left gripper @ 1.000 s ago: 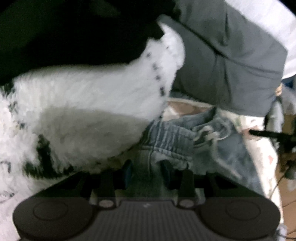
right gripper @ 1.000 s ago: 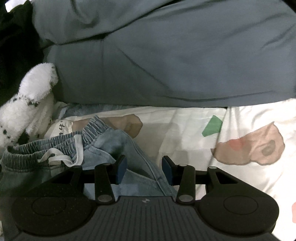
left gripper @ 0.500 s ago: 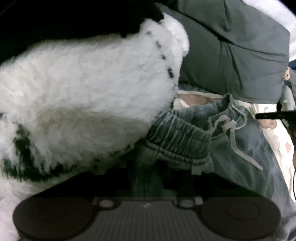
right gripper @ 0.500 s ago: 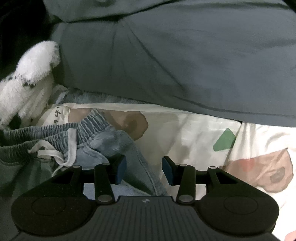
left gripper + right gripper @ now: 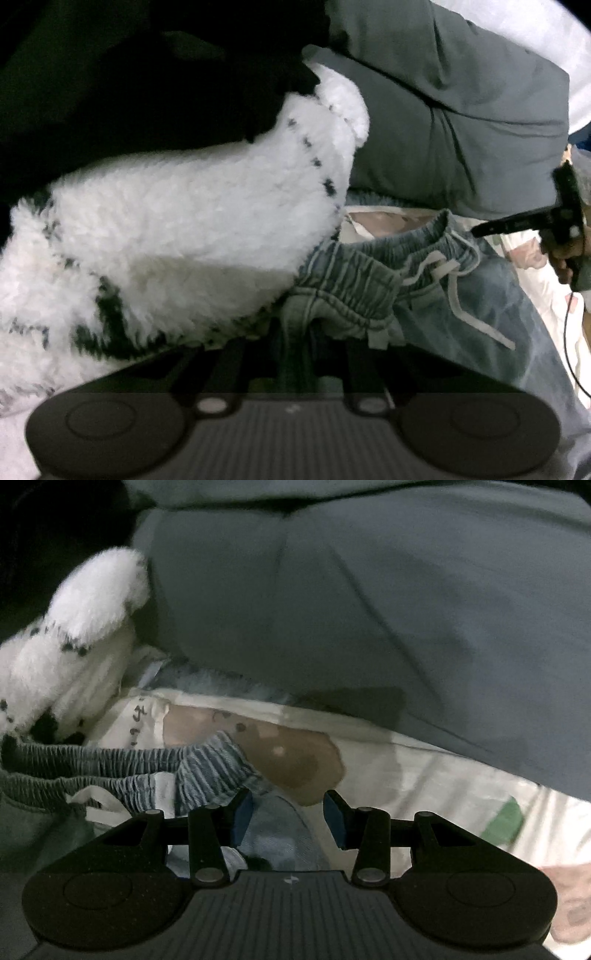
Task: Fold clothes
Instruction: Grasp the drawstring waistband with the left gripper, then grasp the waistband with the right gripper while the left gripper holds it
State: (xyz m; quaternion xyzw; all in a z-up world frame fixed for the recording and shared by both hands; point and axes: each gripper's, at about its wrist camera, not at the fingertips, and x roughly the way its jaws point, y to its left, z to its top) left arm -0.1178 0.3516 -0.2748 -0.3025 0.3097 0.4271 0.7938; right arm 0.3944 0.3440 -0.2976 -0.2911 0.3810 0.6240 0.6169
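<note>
Light blue denim trousers (image 5: 480, 314) with an elastic waistband (image 5: 347, 291) and a white drawstring (image 5: 461, 299) lie on a printed sheet. My left gripper (image 5: 295, 354) is at the waistband's near end. Its jaws are closing, with a bunched fold of denim pinched between them. In the right wrist view the waistband's other corner (image 5: 214, 768) lies just ahead of my right gripper (image 5: 288, 816). That gripper stands open over the denim (image 5: 277, 834), its blue pads clear of the cloth. One black finger (image 5: 509, 225) of it shows at the right edge of the left wrist view.
A white fluffy garment with black flecks (image 5: 184, 229) presses against the trousers on the left. A bulky grey pillow or duvet (image 5: 369, 609) lies behind, with black fabric (image 5: 129, 74) at the far left. The white sheet with brown and green prints (image 5: 424, 786) spreads to the right.
The left jaws have narrowed onto the waistband fold, which is now bunched and slightly raised. The right gripper has slid left along the sheet toward the waistband corner, still open.
</note>
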